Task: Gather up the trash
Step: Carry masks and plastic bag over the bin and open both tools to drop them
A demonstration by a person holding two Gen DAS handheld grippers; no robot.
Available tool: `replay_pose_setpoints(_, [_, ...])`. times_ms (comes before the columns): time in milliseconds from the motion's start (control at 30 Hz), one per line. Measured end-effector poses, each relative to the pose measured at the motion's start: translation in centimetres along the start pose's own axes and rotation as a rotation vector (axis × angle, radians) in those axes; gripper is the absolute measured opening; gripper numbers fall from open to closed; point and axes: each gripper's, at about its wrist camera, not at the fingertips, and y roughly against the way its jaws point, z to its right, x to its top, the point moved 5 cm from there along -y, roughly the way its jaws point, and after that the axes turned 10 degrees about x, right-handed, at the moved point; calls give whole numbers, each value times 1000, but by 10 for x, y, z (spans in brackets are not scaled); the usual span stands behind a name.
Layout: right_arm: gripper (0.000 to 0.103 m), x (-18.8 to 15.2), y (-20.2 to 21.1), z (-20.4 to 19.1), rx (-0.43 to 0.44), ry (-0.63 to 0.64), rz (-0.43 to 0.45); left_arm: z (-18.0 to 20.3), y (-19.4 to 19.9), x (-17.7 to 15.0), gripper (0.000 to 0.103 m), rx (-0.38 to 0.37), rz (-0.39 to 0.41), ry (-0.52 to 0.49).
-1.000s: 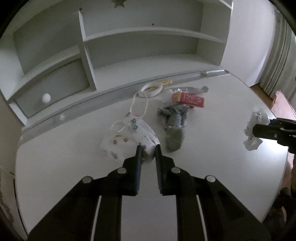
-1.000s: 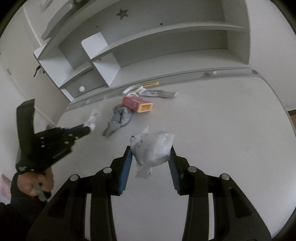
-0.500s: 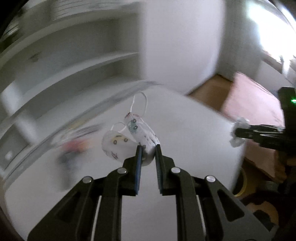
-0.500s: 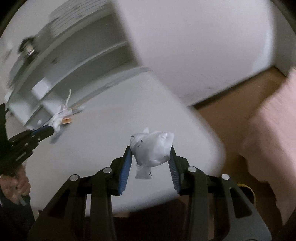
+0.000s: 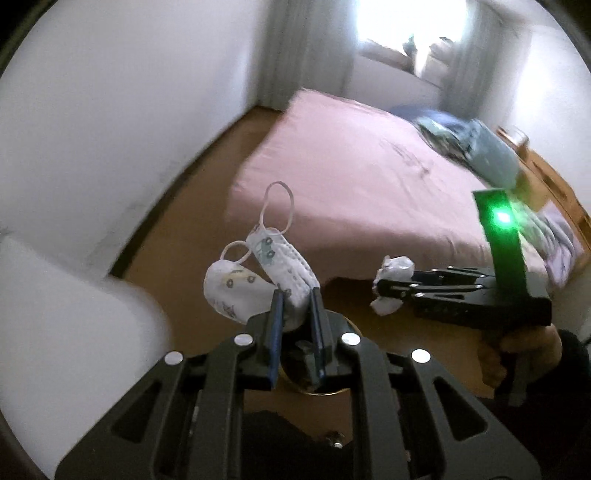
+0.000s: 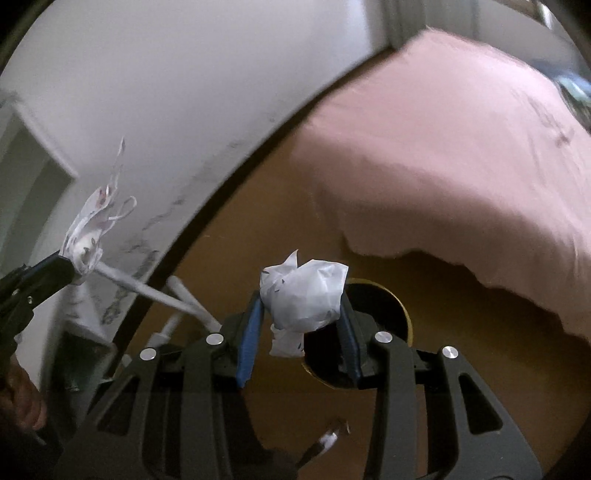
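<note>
Trash, two lots, both in hand and neither yet binned.

Lot one: face masks (image 5: 258, 280), printed, ear loops standing up, pinched between the nearly closed jaws of my left gripper (image 5: 295, 306).

Lot two: crumpled white wad (image 6: 303, 299), paper or plastic, I cannot tell which, held across a wider gap by my right gripper (image 6: 301, 321), jaws pressed to either side of it.

Just beyond and below both: round dark bin (image 6: 384, 306) with a yellowish rim on the wooden floor (image 6: 258, 229). I judge pickup done and the drop left; whatever trash remains elsewhere is out of view.

Farther: pink bed (image 5: 351, 173), white wall (image 5: 129, 92), bright window (image 5: 402, 29).

View differences. Left wrist: my right gripper seen side-on with its green light, my hand (image 5: 517, 350) under it, bedding piled at the far end of the bed. Right wrist: most of the bin mouth, almost hidden in the other view, plus white rods (image 6: 155, 291) leaning by the wall.
</note>
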Motion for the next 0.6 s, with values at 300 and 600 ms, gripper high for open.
replay_pose_setpoints(300, [38,-26,-42,74,-34,-131,-118,32,-121,-26,15,-78,-219,14])
replay_pose_setpoints(600, [38,-23,-59,85,-19,-148,-159,45,-167,-45,15,-89,-305,21])
